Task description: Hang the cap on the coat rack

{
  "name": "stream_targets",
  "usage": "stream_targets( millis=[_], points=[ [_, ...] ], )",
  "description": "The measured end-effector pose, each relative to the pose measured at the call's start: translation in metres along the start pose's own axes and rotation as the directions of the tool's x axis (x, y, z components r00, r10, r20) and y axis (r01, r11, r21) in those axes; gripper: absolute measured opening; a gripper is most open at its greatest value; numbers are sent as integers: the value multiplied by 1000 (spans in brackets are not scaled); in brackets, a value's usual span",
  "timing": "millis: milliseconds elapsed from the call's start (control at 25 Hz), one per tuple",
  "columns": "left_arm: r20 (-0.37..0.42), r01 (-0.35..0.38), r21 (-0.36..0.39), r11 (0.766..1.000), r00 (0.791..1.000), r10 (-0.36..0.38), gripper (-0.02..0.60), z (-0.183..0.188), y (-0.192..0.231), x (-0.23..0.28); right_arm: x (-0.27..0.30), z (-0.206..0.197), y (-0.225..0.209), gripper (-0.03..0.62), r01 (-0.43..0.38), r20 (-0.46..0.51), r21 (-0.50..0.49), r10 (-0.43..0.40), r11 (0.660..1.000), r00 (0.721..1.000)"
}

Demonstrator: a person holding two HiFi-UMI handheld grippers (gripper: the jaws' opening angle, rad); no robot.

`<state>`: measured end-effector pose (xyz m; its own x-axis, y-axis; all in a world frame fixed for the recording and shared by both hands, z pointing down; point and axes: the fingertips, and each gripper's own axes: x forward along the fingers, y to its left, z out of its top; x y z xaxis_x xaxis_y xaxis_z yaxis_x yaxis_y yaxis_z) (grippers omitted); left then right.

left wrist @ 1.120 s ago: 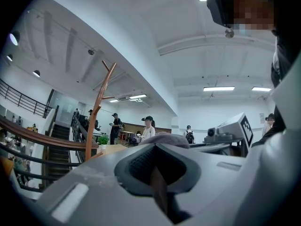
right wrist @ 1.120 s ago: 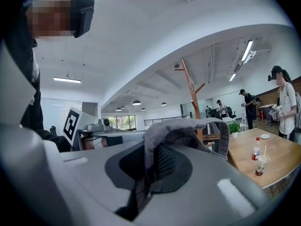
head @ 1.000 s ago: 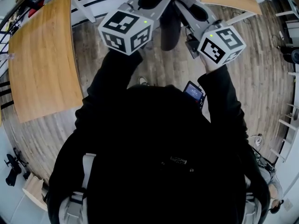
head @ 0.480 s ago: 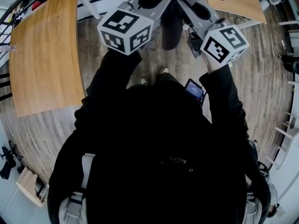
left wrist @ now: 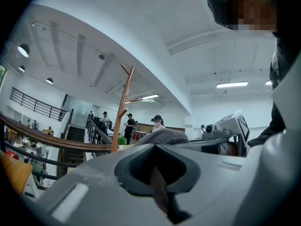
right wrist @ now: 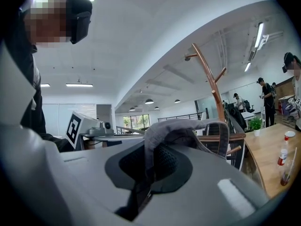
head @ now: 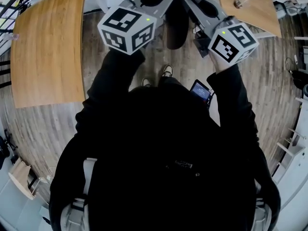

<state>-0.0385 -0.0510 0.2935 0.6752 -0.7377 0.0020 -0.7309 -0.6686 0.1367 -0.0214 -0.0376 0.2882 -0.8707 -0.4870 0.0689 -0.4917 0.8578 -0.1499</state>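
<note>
The left gripper (left wrist: 153,168) and right gripper (right wrist: 149,171) each pinch an edge of the cap (right wrist: 181,128), holding it level between them at twelve o'clock in the head view. I judge this to be the carry step. The coat rack (left wrist: 123,108) stands well apart, at eleven o'clock beyond the left gripper. The next move calls for closing in and lifting the cap's opening over a peg. The cap is grey, soft cloth that sags, with its back strap arching.

A soft grey cap (right wrist: 181,128) with a strap loop at its back sits crumpled in the air, pinched at opposite edges by the left gripper (left wrist: 157,185) and right gripper (right wrist: 143,175), while the brown wooden coat rack (right wrist: 210,81) stands upright beyond it, pegs branching upward
</note>
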Motion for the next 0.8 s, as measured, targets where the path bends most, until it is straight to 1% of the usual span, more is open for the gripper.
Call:
stream_targets(
  millis=[200,520,800],
  points=[
    [-4,-25,5,1000,1000,25,3,4,9,21,7,7,-20,17,-33,0,6,33,999,999],
    [1,-67,18,998,998,67,3,6,16,73,1,16,-69,17,-78,25,10,78,997,997],
    [-17,-84,47,995,996,85,3,16,20,114,-12,41,-112,17,-106,64,10,105,994,992]
  ],
)
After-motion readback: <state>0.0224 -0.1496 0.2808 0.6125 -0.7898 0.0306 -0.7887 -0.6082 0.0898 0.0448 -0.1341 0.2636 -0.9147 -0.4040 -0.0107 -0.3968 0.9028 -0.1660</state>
